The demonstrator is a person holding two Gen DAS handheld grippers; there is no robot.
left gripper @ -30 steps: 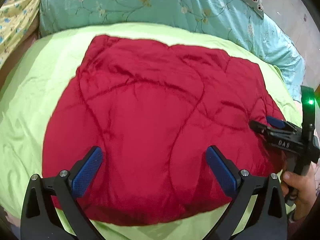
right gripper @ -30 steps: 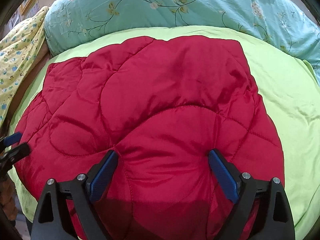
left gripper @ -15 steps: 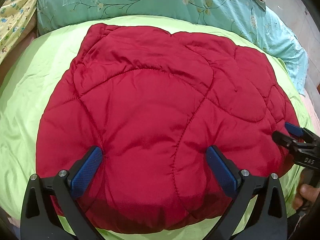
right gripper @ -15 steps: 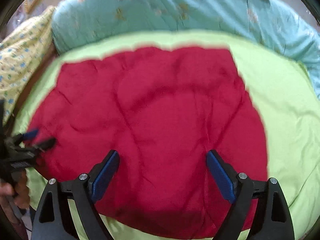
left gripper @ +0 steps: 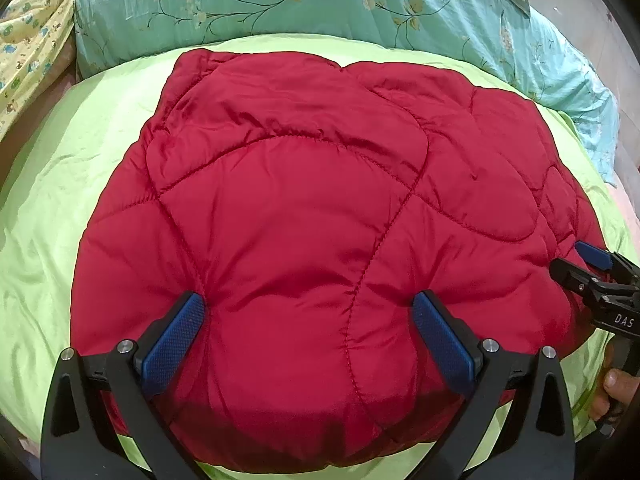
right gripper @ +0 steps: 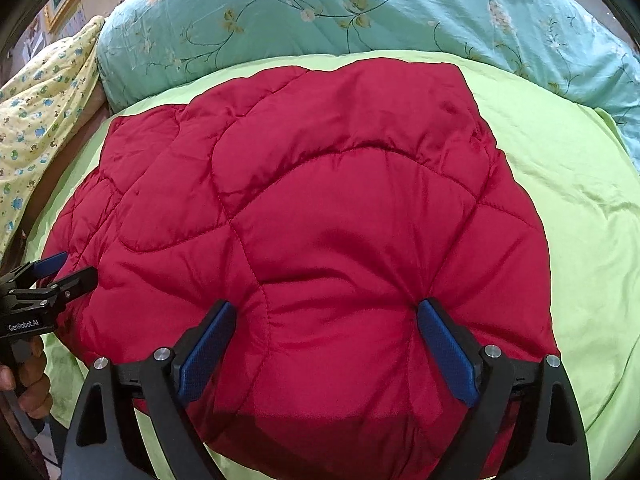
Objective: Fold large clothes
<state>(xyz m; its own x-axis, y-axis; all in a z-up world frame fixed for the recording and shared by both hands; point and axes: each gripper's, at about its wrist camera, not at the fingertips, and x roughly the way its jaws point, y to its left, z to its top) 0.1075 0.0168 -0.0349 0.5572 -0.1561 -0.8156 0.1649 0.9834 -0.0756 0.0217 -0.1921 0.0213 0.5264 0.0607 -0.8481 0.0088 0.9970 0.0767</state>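
A red quilted padded garment (left gripper: pixel 312 216) lies folded into a rounded block on a lime green sheet (left gripper: pixel 60 184); it also shows in the right wrist view (right gripper: pixel 320 216). My left gripper (left gripper: pixel 308 312) is open, its blue pads pressed into the garment's near edge on the left half. My right gripper (right gripper: pixel 326 316) is open, its pads pressed into the near edge on the right half. Each gripper shows in the other's view, the right one (left gripper: pixel 588 268) at the garment's right edge and the left one (right gripper: pixel 60 268) at its left edge.
A teal floral quilt (left gripper: pixel 320 4) lies bunched along the far side of the bed, also in the right wrist view (right gripper: pixel 360 12). A yellow patterned cloth (left gripper: pixel 28 40) is at the far left. The green sheet (right gripper: pixel 580 200) surrounds the garment.
Both grippers have come down and forward onto the garment's near edge, so their pads now dent the padding. The garment looks larger in both views.
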